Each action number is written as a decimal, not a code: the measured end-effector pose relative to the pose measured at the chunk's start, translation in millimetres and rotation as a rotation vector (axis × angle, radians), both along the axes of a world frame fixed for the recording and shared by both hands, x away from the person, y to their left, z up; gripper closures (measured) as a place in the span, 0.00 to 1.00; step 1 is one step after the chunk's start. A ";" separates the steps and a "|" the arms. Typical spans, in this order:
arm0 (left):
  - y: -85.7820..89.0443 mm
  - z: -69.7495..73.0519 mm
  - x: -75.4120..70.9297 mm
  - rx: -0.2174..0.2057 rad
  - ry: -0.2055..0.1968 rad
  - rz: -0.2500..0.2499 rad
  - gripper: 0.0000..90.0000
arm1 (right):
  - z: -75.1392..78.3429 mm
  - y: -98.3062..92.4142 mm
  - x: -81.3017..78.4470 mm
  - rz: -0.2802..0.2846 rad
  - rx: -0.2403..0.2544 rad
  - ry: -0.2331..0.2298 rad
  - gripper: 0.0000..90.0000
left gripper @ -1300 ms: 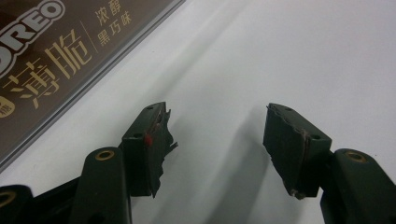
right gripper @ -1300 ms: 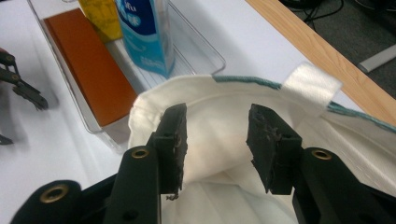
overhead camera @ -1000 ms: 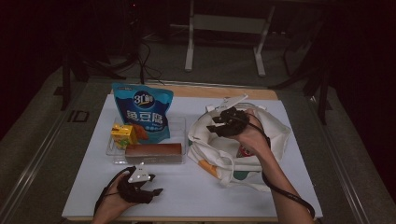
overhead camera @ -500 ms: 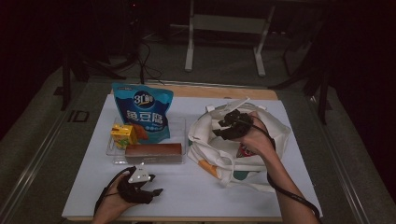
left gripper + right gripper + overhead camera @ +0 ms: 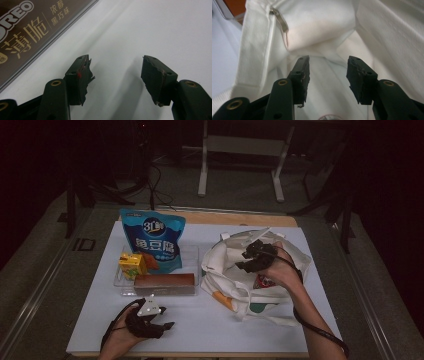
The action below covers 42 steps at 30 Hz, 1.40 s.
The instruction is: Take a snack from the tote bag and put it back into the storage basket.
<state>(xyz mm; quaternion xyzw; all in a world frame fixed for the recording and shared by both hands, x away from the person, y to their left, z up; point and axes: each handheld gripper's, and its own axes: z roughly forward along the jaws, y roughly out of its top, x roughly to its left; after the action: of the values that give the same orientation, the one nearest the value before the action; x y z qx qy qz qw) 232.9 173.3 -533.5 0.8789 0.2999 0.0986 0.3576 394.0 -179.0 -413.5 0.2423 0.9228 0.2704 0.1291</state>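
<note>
1. Left gripper (image 5: 159, 326) rests on the white worktop (image 5: 210, 330) close to its near edge, toward the near left corner. In the left gripper view its jaws stand spread over bare white surface with nothing between them, and a brown Oreo box (image 5: 27, 30) lies just beyond.

2. That same box (image 5: 164, 283) sits in a clear tray (image 5: 196, 255) at the middle left, with a yellow carton (image 5: 132, 265) beside it and a blue snack pouch (image 5: 152, 240) leaning toward the far left edge.

3. Right gripper (image 5: 248, 259) hangs in the mouth of the white tote bag (image 5: 225, 270), which lies slumped on the right half of the worktop. In the right gripper view the jaws are parted, with only loose cloth beyond them and nothing pinched.

4. Handling, as a judgement: the tote bag looks light, soft and floppy, so its mouth will likely sag shut unless held. The folded hem or a strap (image 5: 278, 18) gives the firmest bite; thin single cloth could slip out.

5. Against the frame 1 second back, the right gripper has sunk a little deeper into the bag's opening, and its jaws have just been opening, with nothing between them. The left gripper and the groceries lie as they did.
</note>
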 end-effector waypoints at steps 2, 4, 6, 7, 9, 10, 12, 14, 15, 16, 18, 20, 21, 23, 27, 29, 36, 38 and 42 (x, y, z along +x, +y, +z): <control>0.0 0.2 -0.2 0.000 -0.001 0.000 0.45 | -0.9 -2.6 -0.3 -0.006 -0.004 0.009 0.58; 0.0 0.3 -0.2 0.000 -0.001 0.000 0.45 | -1.7 -4.9 -0.4 -0.005 -0.011 0.012 0.58; 0.1 0.4 -0.2 0.000 -0.001 0.000 0.45 | -2.5 -7.2 -1.1 -0.008 -0.022 0.018 0.57; 0.0 0.4 -0.2 0.000 0.000 0.000 0.45 | -3.1 -8.8 -1.6 -0.002 -0.028 0.022 0.57; -0.4 0.1 -0.1 0.000 0.001 -0.001 0.45 | -4.2 -11.2 -2.4 0.001 -0.040 0.031 0.56; -0.7 -0.1 -0.1 0.001 0.002 -0.001 0.45 | -4.7 -12.2 -2.6 -0.001 -0.047 0.031 0.56; -1.0 -0.1 -0.2 0.002 0.001 -0.002 0.45 | -6.2 -14.6 -2.9 -0.002 -0.053 0.038 0.56; -1.0 -0.1 -0.1 0.002 0.001 -0.002 0.45 | -7.4 -16.7 -3.1 -0.007 -0.061 0.042 0.55; -0.9 0.0 -0.1 0.002 0.002 -0.001 0.45 | -7.4 -16.7 -3.1 -0.007 -0.061 0.042 0.55; -0.7 0.0 -0.1 0.001 0.002 -0.002 0.45 | -8.6 -18.6 -3.4 -0.008 -0.065 0.048 0.55; -0.8 0.0 -0.1 0.001 0.002 -0.002 0.45 | -9.7 -20.6 -3.8 -0.005 -0.080 0.049 0.54; -1.0 -0.1 -0.1 0.001 0.002 -0.002 0.45 | -10.6 -22.4 -4.3 -0.006 -0.085 0.055 0.54; -1.0 -0.1 -0.1 0.001 0.002 -0.002 0.45 | -10.6 -22.4 -4.3 -0.006 -0.085 0.055 0.54; -1.0 -0.2 -0.1 0.002 0.003 -0.003 0.45 | -11.9 -24.3 -5.4 -0.012 -0.095 0.059 0.53; -0.7 0.1 -0.1 0.001 0.002 -0.002 0.45 | -13.8 -26.9 -6.0 -0.011 -0.112 0.063 0.52; -0.9 0.0 -0.2 0.001 0.004 -0.003 0.45 | -14.3 -28.7 -6.3 -0.013 -0.112 0.064 0.51; -1.0 -0.1 -0.1 0.001 0.004 -0.003 0.45 | -17.2 -32.6 -8.4 -0.021 -0.124 0.076 0.49; -1.0 -0.2 -0.1 0.001 0.004 -0.003 0.45 | -17.6 -34.2 -8.2 -0.022 -0.130 0.075 0.49; -1.4 -0.4 0.0 0.003 0.004 -0.005 0.45 | -17.7 -36.6 -8.4 -0.029 -0.141 0.082 0.47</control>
<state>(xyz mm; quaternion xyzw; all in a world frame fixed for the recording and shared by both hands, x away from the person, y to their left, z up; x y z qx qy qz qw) 233.0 172.0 -533.9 0.8804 0.2981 0.0963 0.3560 385.5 -215.7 -431.2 0.2569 0.9405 0.1925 0.1119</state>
